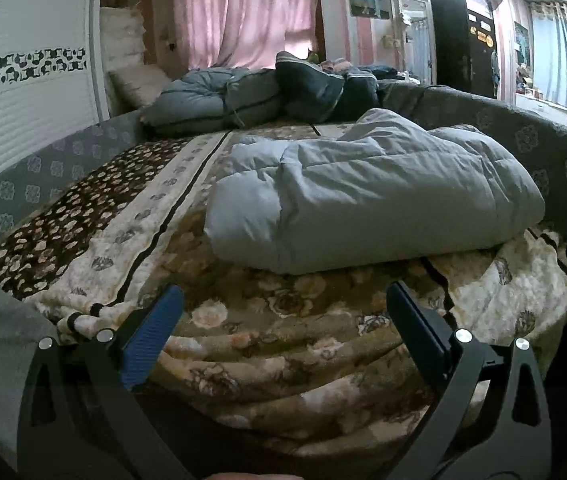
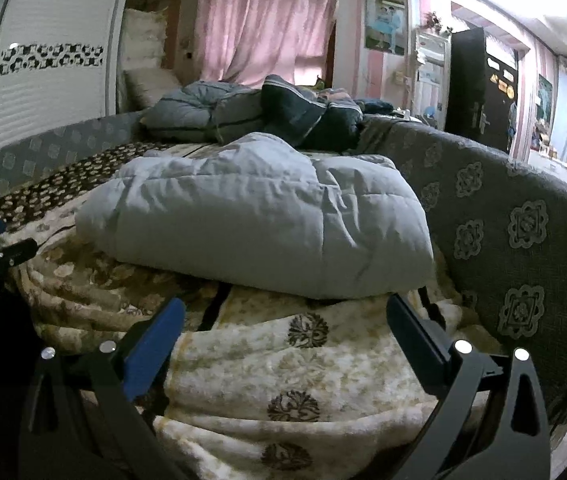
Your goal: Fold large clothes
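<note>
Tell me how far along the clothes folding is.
Done, apparently: the light grey padded coat lies folded into a bundle on the floral blanket. In hand: nothing; left gripper and right gripper have open jaws. Left: the dark padded jackets heaped behind.

Home bedroom, lived-in. Bed (image 1: 83,216) w/ floral blanket (image 1: 283,336) fills most of both views; padded grey patterned surround (image 2: 523,232) along its far side. Folded grey quilted coat (image 2: 259,216) on the bed, more bedding/clothes piled (image 1: 243,96) at the far end. Pink curtains (image 1: 243,12) at back, white slatted wardrobe doors (image 1: 31,112) on left, pillows stacked (image 1: 121,36) in open closet. Framed photo (image 2: 385,24) on striped wall, dark door (image 2: 479,88) ajar to next rm.
</note>
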A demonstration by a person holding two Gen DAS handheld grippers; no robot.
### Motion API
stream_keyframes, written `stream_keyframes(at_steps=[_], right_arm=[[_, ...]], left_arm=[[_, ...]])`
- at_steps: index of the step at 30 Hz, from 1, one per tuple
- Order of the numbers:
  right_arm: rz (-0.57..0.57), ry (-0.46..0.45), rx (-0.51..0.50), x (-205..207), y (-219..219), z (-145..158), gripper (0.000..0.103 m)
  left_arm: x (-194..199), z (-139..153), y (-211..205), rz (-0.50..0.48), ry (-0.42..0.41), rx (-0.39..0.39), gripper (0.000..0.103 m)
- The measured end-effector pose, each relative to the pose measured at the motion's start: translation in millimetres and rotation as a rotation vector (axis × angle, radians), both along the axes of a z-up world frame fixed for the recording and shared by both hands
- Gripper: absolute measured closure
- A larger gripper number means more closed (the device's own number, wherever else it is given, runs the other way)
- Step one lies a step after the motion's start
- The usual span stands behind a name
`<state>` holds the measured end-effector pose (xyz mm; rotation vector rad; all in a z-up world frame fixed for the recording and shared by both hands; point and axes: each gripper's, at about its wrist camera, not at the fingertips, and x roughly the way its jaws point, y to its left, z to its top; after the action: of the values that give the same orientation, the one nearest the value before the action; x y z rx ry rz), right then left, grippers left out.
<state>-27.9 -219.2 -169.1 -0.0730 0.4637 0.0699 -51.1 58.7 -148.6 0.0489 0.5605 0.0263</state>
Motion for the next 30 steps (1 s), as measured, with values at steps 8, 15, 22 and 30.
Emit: stream_keyframes(at_steps=[8,15,22,30], right_arm=[[-0.001,-0.010,0.036,-0.3,-9.2,1.6,0.002],[-0.039,-0.005,0.098,2.9,-26.2,2.0,0.002],[-0.030,0.000,0.093,6.1,-24.4,0.1,0.002],[-0.042,-0.001,0.092,7.2,-23.6,-1.1,0.002]], left_arm=[[5.1,2.0,-4.1,-0.001,0.028,0.020,0.003],[10.9,2.5,-22.1,-0.034,0.031,0.060,0.003],[13.1,2.0,-19.1,-0.021,0.038,0.056,0.003],[15.1,10.1,-9.8,0.010,0.007,0.060,0.003]])
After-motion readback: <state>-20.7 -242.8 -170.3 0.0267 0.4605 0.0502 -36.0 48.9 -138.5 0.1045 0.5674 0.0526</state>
